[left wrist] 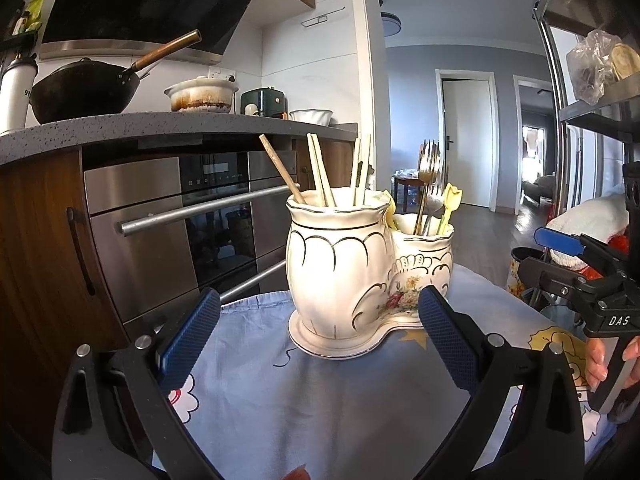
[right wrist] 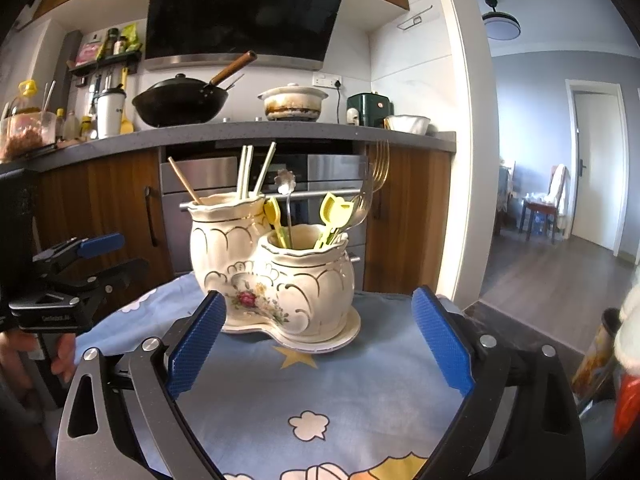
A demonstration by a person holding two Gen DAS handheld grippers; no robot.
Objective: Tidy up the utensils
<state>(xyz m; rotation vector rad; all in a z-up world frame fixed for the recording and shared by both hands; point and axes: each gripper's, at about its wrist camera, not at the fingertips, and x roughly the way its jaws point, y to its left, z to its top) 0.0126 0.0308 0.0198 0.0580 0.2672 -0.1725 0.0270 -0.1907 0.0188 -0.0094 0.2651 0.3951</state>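
- The ceramic utensil holder [left wrist: 360,276] stands upright on the tabletop [left wrist: 280,400], which is covered by a light blue cartoon-print cloth [right wrist: 340,392].
- The holder has two joined pots on one shared base: a taller pot [right wrist: 224,236] and a shorter pot [right wrist: 312,280].
- In the taller pot stand pale chopsticks [left wrist: 320,172] and a brown wooden stick [left wrist: 280,168], all leaning a little.
- In the shorter pot stand gold forks [right wrist: 374,184], a silver flower-headed spoon [right wrist: 287,188] and yellow-green tulip-shaped picks [right wrist: 334,210].
- The left claw [left wrist: 320,332] is spread wide and grips nothing; its blue pads [left wrist: 192,336] sit low in the left wrist view, with the holder just ahead of them and between their lines, apart from both.
- The right claw [right wrist: 320,332] is likewise released and empty; the holder's base lies just beyond its pads [right wrist: 440,336], nearer the left one, touching neither.
- In the right wrist view the left claw shows at the left edge, with a hand [right wrist: 24,356] on its grip, well to the side of the holder.
- In the left wrist view the right claw shows at the right edge, fingers [left wrist: 600,360] wrapped around its handle.
- Behind the tabletop stand a built-in oven [left wrist: 192,216] and a counter carrying a black wok [right wrist: 180,100] and a stained white casserole pot [right wrist: 292,100].
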